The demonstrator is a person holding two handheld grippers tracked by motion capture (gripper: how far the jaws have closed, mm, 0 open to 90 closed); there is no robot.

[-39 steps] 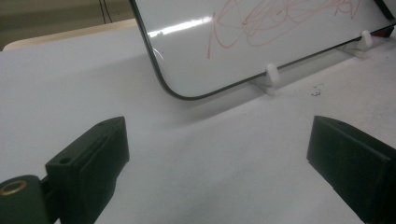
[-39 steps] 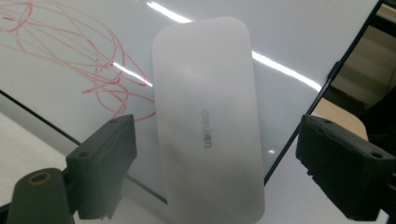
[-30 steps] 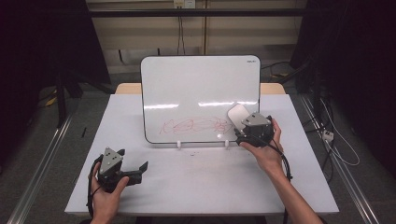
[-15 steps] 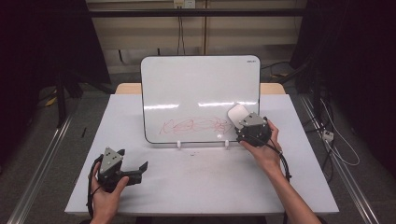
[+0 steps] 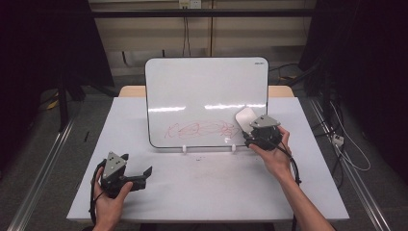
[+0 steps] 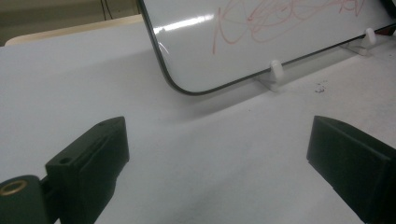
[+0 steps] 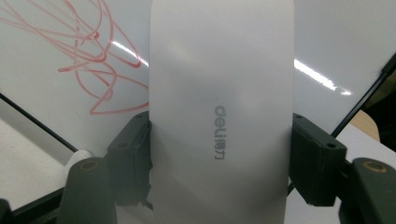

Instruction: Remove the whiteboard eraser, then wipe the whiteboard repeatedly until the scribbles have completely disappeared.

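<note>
A whiteboard [image 5: 207, 101] stands upright on two small white feet [image 6: 275, 70] near the far side of the table [image 5: 207, 192]. On its lower part there is a red scribble [image 5: 199, 129].

The right gripper [image 5: 250, 126] is held by the right hand [image 5: 272, 154] at the lower right part of the board. Its jaws are closed on a white eraser [image 7: 222, 112] — one black jaw presses each long side. In the right gripper view the eraser carries a grey printed logo, and the scribble is just beside it, to the left. From the high view the eraser [image 5: 244, 117] lies against the board surface, next to the right end of the scribble.

The left gripper [image 5: 139, 174] rests low near the front left corner of the table, held by the left hand [image 5: 109, 199], well apart from the board. Its jaws stand wide apart with nothing between them — only the bare table under them.
</note>
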